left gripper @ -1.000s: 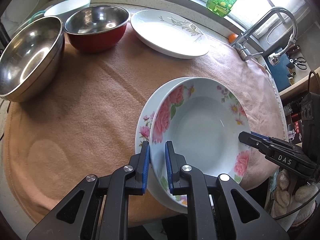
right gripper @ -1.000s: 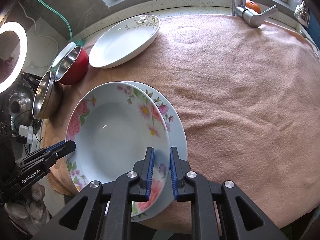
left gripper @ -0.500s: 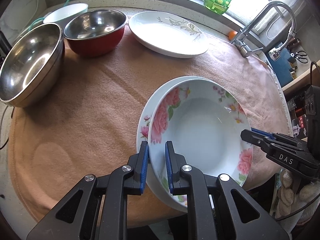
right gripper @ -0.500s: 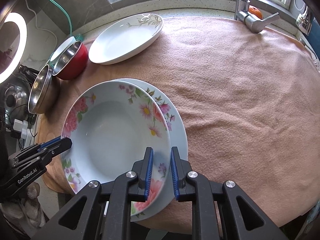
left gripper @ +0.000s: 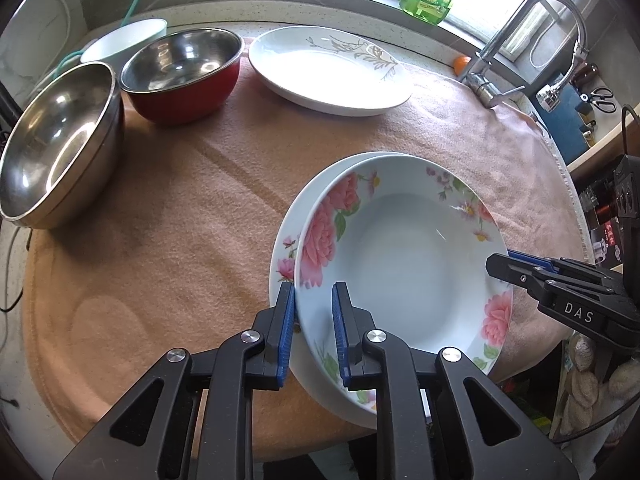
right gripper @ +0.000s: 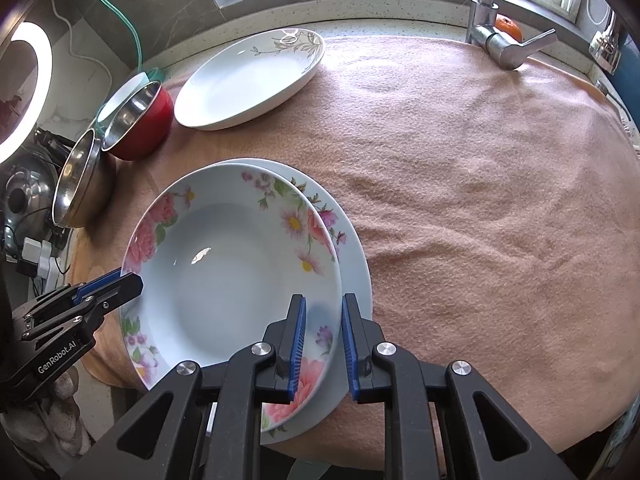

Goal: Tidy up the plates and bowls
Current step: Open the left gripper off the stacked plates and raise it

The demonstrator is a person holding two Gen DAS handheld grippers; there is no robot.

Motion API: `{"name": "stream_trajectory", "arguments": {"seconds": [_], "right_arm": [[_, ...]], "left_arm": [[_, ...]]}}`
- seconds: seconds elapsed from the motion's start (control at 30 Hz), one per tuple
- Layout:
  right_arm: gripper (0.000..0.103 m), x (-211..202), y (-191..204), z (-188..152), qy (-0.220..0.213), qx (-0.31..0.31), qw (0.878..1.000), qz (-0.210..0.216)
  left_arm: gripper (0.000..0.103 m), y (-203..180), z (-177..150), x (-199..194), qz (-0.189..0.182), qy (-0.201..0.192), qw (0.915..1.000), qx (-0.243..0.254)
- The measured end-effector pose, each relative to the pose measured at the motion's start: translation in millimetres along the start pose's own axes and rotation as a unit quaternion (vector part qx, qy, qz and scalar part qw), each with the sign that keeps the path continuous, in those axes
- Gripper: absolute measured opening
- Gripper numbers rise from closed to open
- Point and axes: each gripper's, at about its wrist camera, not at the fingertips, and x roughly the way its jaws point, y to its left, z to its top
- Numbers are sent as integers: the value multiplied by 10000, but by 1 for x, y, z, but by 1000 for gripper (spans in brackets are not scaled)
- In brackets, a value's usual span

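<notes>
Pink cloth (left gripper: 168, 208) covers the counter; left gripper (left gripper: 314, 312), its jaws opening, and right gripper (right gripper: 323, 320) pinch the top plate (left gripper: 404, 264), which could slip sideways.

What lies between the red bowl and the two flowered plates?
Nothing stands there. Only bare pink cloth lies between the red bowl and the two flowered plates. The left wrist view shows this most clearly.
</notes>
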Motion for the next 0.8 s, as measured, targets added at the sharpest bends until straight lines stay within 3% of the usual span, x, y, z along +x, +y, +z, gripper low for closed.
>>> {"name": "stream_trajectory", "arguments": {"seconds": [0.8], "right_arm": [[20,-12,-1,1,-100,126,9998,88]], "left_arm": [[19,17,5,-17,-94,-85,9998,-182]]}}
